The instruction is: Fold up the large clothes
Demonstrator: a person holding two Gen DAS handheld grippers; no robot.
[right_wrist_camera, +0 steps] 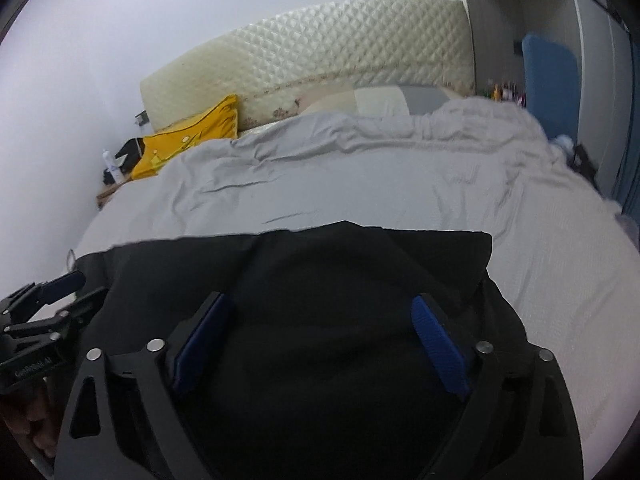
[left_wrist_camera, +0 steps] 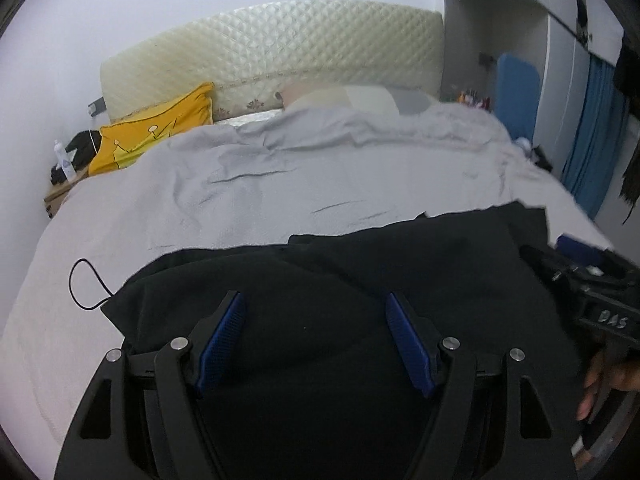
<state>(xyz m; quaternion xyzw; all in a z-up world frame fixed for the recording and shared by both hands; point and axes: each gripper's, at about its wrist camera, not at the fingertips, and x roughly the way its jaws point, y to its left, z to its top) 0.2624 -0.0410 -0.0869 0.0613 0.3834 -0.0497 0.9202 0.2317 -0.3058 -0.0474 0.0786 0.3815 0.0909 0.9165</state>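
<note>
Left wrist: matte black garment [left_wrist_camera: 420,264], rumpled grey bedsheet [left_wrist_camera: 280,176], quilted headboard [left_wrist_camera: 280,48]

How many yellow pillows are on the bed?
1. The yellow pillow leans at the head of the bed's left side, beside the quilted headboard. The grey blanket may hide others.

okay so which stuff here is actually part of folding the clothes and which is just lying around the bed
Part of the job:
black garment
left gripper, open
right gripper, open
grey bedspread, the work surface

Just lying about:
yellow cushion
white bottle
quilted headboard
thin black cord
</note>
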